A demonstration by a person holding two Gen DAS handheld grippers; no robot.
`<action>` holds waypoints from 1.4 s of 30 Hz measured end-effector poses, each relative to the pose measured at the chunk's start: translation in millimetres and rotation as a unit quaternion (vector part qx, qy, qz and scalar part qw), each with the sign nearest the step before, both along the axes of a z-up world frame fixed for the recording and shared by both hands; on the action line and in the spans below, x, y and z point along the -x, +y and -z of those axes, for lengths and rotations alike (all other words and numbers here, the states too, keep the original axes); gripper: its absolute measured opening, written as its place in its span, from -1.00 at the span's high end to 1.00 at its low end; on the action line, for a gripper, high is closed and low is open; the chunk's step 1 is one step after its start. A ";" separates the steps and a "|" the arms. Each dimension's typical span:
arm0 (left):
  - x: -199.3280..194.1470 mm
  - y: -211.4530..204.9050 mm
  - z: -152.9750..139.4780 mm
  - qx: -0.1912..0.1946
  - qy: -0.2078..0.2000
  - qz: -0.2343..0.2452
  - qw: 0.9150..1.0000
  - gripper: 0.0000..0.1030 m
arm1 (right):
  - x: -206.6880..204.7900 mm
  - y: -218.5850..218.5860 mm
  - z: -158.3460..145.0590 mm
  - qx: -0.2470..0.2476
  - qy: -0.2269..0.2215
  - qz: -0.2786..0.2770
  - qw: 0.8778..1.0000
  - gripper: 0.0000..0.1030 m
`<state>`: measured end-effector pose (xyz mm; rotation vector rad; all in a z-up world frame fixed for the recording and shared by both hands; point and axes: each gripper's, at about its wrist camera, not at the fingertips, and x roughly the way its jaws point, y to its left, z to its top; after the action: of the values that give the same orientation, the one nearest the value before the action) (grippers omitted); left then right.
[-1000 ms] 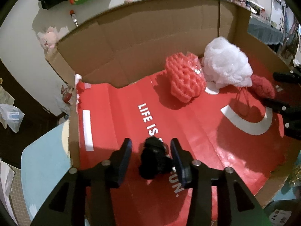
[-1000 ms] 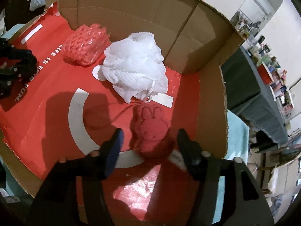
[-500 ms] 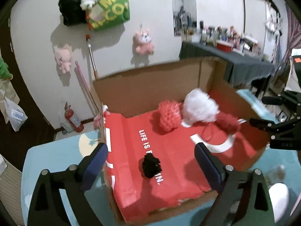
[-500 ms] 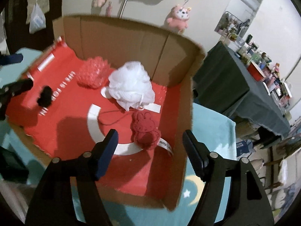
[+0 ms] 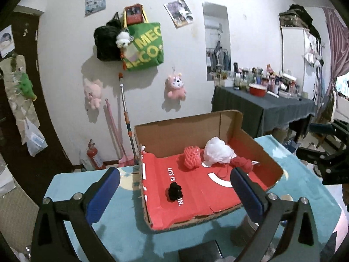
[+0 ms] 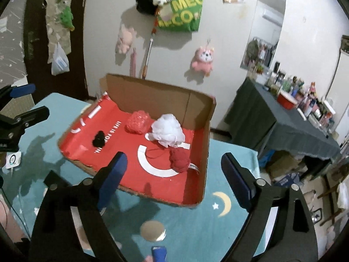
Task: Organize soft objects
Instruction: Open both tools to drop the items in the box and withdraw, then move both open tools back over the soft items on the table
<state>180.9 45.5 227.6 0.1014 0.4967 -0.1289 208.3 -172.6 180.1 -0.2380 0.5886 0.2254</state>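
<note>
A cardboard box (image 5: pixel 174 135) with a red printed floor holds all the soft things. A black soft lump (image 5: pixel 173 191) lies near its front. A red mesh ball (image 5: pixel 192 157) and a white puff (image 5: pixel 218 152) sit by the back wall, and a red bunny plush (image 5: pixel 242 163) is at the right. My left gripper (image 5: pixel 174 172) hovers above and before the box, its jaws opening wide and empty. My right gripper (image 6: pixel 173 157) hangs likewise over the near edge, its jaws opening with nothing between them, above the plush (image 6: pixel 180 159) and apart from it.
The box stands on a teal table cover (image 6: pixel 222 205) printed with a moon and stars. A round metal disc (image 6: pixel 152 231) lies in front of the box. A dark-clothed side table (image 5: pixel 261 107) with bottles stands right. Bags and plush toys hang on the wall.
Both grippers opened, letting go of the black lump and the red plush, then drew back and up out of the box. Both things stay on the red floor.
</note>
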 end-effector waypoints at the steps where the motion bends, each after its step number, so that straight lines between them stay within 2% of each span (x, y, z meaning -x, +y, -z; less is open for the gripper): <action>1: 5.5 1.8 -1.7 0.003 -0.003 -0.001 1.000 -1.00 | 6.7 1.4 -1.7 0.000 -0.005 -0.001 1.000 -0.71; 10: 76.4 6.4 -3.5 0.031 -0.057 -0.004 0.998 -1.00 | 83.5 -1.9 -11.6 -0.030 -0.055 -0.015 0.998 -0.73; 15: 119.0 -7.2 9.3 0.027 -0.093 0.001 0.995 -1.00 | 121.0 -4.3 0.1 -0.060 -0.075 -0.025 0.995 -0.76; 21: 157.7 -20.9 36.1 0.045 -0.109 -0.002 0.993 -1.00 | 166.1 -3.6 24.7 -0.082 -0.109 -0.019 0.990 -0.77; 24: 167.7 -23.9 52.0 0.056 -0.108 -0.006 0.993 -1.00 | 183.6 -4.2 41.2 -0.096 -0.118 -0.007 0.988 -0.78; 27: 174.2 -27.4 76.4 0.055 -0.107 -0.028 0.992 -1.00 | 197.5 -4.0 61.5 -0.099 -0.128 0.007 0.987 -0.88; 30: 176.5 -31.5 100.3 0.053 -0.098 -0.031 0.993 -1.00 | 206.7 -7.9 85.9 -0.112 -0.135 0.026 0.984 -0.89; 32: 175.7 -33.6 113.1 0.055 -0.087 -0.027 0.994 -1.00 | 208.3 -10.0 102.6 -0.122 -0.131 0.032 0.983 -0.89; 35: 173.6 -37.0 132.9 0.054 -0.070 -0.027 0.996 -1.00 | 206.6 -8.1 126.8 -0.107 -0.129 0.053 0.984 -0.89; 42: 170.5 -44.7 160.1 0.037 -0.043 -0.024 0.998 -1.00 | 199.0 -14.2 160.9 -0.116 -0.096 0.071 0.986 -0.89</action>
<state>10.4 0.8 67.5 0.0231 0.4078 -0.0961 9.3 -186.8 19.2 0.0090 0.3821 0.1292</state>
